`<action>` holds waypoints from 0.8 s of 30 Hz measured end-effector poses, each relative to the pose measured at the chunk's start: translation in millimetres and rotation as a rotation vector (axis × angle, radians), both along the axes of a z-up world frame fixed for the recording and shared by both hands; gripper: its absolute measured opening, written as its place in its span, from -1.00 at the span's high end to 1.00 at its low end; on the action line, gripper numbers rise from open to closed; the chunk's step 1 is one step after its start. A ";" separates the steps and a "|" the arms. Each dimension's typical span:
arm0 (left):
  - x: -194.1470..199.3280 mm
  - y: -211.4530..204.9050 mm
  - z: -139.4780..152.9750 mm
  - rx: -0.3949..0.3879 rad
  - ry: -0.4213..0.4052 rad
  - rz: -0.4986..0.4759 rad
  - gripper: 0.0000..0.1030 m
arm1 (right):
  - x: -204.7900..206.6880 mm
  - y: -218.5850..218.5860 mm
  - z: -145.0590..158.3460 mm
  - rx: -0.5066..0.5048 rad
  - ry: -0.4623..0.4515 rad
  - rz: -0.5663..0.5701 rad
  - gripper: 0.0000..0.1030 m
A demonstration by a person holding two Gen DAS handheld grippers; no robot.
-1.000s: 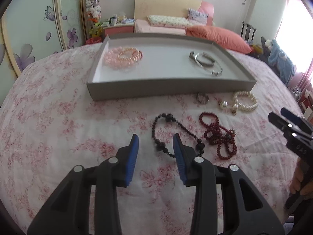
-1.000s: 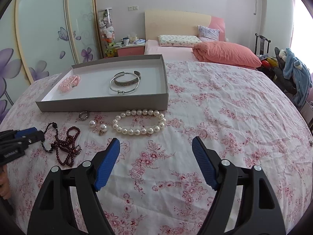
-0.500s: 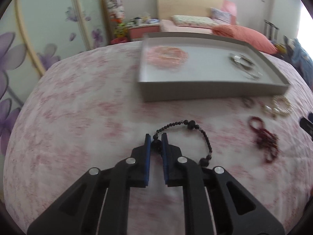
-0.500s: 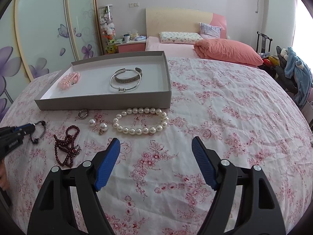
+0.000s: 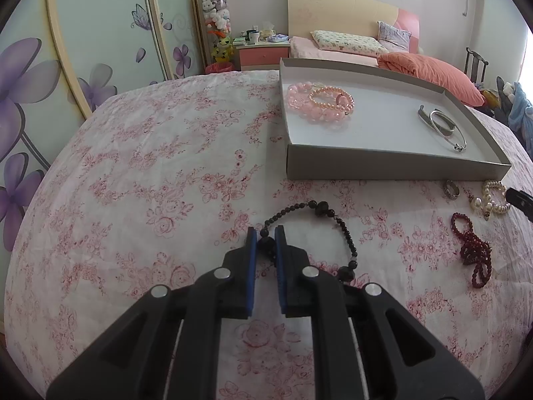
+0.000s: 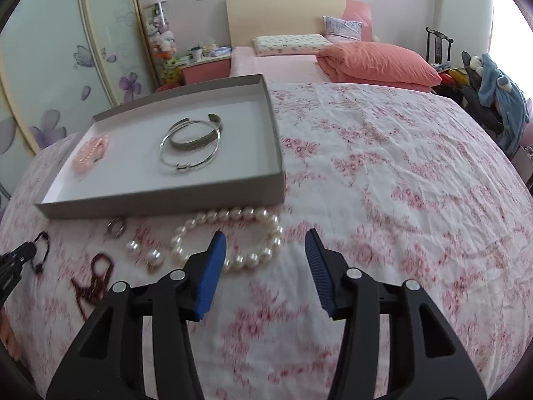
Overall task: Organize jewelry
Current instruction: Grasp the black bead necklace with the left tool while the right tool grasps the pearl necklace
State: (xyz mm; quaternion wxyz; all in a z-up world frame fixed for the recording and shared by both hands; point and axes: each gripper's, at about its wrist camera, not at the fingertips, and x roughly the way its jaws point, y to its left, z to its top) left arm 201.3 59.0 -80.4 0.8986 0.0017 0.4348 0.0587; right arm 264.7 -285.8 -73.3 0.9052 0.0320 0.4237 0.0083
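The left gripper (image 5: 265, 238) has its blue-padded jaws pinched on the near end of a black beaded bracelet (image 5: 321, 208), whose loop arcs toward 1 o'clock over the pink-flowered bedspread (image 5: 160, 180). The right gripper (image 6: 265, 250) stands wide open, holding nothing, above the white pearl bracelet (image 6: 233, 236) at its 11 o'clock. Farther out, a shallow grey cardboard tray (image 5: 383, 166) holds pink bead bracelets (image 5: 316, 101) and silver bangles (image 6: 191, 145), with a dark red bead strand (image 5: 474, 250) at the left gripper's 3 o'clock.
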 end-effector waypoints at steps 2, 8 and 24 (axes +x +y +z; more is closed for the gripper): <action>-0.4 0.4 0.0 0.000 0.000 0.000 0.77 | 4.7 1.5 -3.7 -0.021 0.027 -0.004 0.22; -0.7 -1.5 -0.4 -0.003 0.000 0.000 0.77 | -9.8 1.7 -4.6 -0.037 0.031 0.025 0.75; 0.8 -4.5 -1.0 -0.004 0.001 0.000 0.77 | -41.1 -2.3 39.2 0.103 -0.156 0.097 0.80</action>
